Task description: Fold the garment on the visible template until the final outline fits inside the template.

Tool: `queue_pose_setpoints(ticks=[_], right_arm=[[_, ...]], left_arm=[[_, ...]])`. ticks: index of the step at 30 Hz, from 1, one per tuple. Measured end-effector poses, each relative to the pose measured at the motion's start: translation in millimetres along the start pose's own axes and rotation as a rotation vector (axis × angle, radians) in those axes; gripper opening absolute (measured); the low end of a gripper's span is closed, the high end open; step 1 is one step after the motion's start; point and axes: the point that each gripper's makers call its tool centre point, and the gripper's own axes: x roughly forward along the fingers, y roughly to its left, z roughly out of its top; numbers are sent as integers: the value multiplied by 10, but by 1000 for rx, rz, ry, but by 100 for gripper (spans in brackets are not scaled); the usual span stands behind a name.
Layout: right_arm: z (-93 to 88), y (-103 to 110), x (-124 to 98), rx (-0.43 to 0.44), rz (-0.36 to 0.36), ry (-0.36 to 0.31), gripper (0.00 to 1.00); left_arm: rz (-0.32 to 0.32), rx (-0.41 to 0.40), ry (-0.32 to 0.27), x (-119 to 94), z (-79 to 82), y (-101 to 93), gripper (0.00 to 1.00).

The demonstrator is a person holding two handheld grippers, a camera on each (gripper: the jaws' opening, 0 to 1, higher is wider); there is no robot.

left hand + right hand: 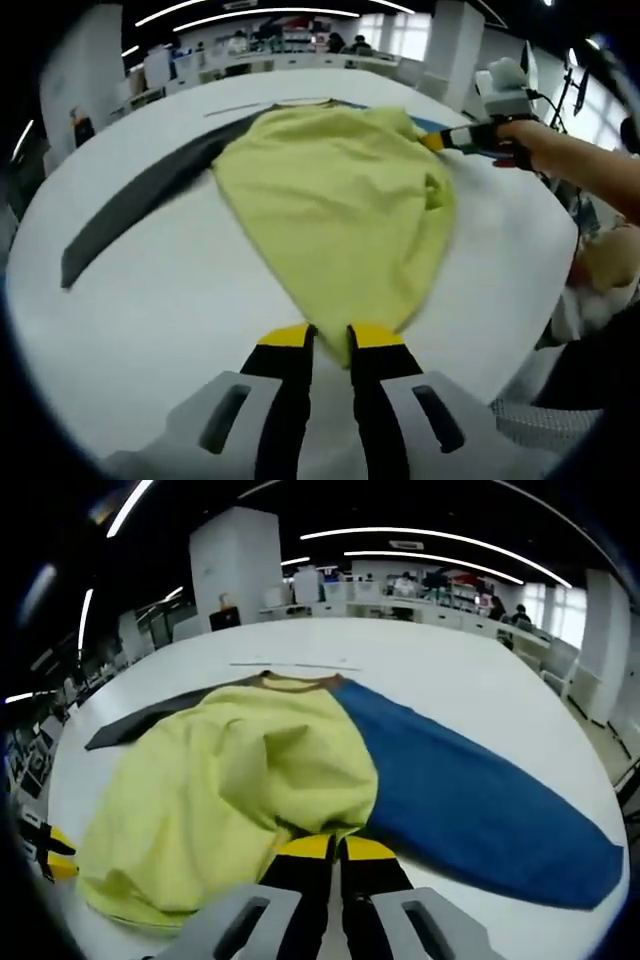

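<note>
A garment with a yellow-green body (340, 210) lies bunched on the white table (150, 310). Its dark grey sleeve (140, 200) stretches left and its blue sleeve (480, 800) spreads right. The brownish collar (295, 683) points away from me. My left gripper (333, 338) is shut on the near yellow edge. My right gripper (336, 848) is shut on a yellow fold beside the blue sleeve. In the left gripper view, the right gripper (448, 139) pinches the garment's far right side, with a hand (515, 142) behind it. The left gripper (55, 855) shows at the right gripper view's left edge.
A thin dark line (290, 665) runs across the table just beyond the collar. The table's right edge (560, 260) lies close to the person's forearm (590, 170). Desks and people stand far behind in an office hall (420, 585).
</note>
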Motion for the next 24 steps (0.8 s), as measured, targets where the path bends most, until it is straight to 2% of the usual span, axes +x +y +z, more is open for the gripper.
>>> queue_pose_setpoints(ticks=[3,5,6,8,12,16,21,23,24], right_arm=[[-5,10,-8,-4,4,5,0],[1,18,-31,-1,5,4,0],[7,21,-49,-2,8,4,0],[25,18,-91,3,12,1,0],[81,34,-199,16,21,-15,0],[94,44,-313,22,13,-23,0],[73,84,-467,27,3,-30,0],[52,107,-537,52,10,-25,0],[61,120,-581,73,19,-33,0]], left_arm=[[29,-36,14,4,0,22,7],[-11,-99,17,16,0,-70,1],[13,-97,21,6,-9,-25,1],[1,-86,16,14,0,-12,1],[-14,-162,5,-24,-4,40,0],[-32,-204,-23,-101,73,100,0],[-46,-184,-48,-188,166,210,0],[-83,-241,-91,-226,251,218,0],[-90,-238,-94,-259,263,247,0]])
